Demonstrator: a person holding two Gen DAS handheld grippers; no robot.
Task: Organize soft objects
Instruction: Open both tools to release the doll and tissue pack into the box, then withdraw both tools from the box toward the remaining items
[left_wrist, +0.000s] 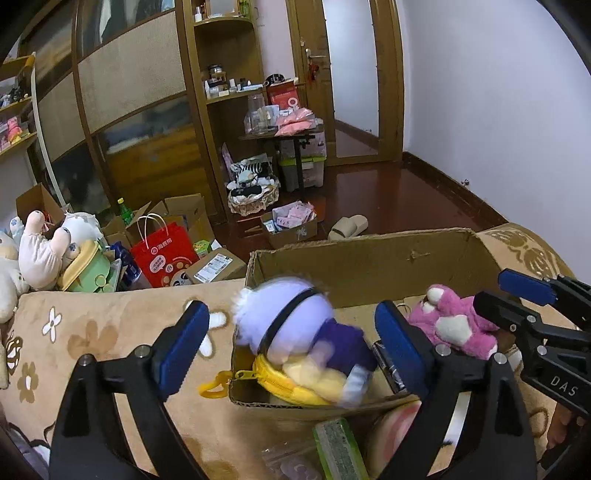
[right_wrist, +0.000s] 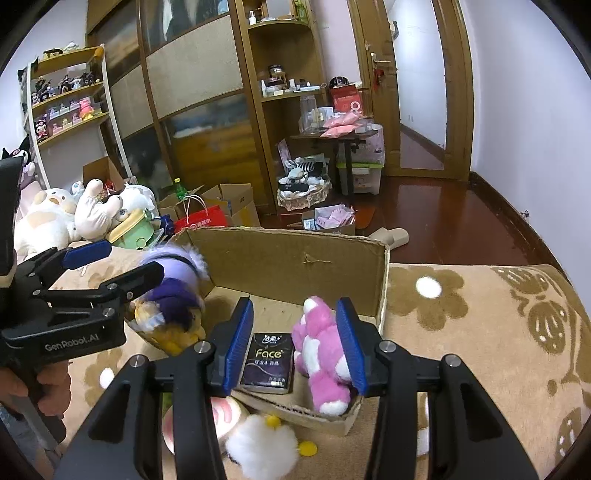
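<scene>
Left gripper (left_wrist: 291, 343) open, purple doll (left_wrist: 295, 332) loose between its fingers, blurred, in the cardboard box (left_wrist: 369, 258). Right gripper (right_wrist: 295, 343) open; pink plush (right_wrist: 321, 354) between its fingers, also boxed. White fluffy toy (right_wrist: 262, 446) below it remains outside: task partly done.

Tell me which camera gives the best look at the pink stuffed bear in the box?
The right wrist view: the pink bear sits close up, between that tool's open fingers, beside a dark tissue pack. The left wrist view shows the bear only off to the side, partly hidden by the left tool's finger.
</scene>
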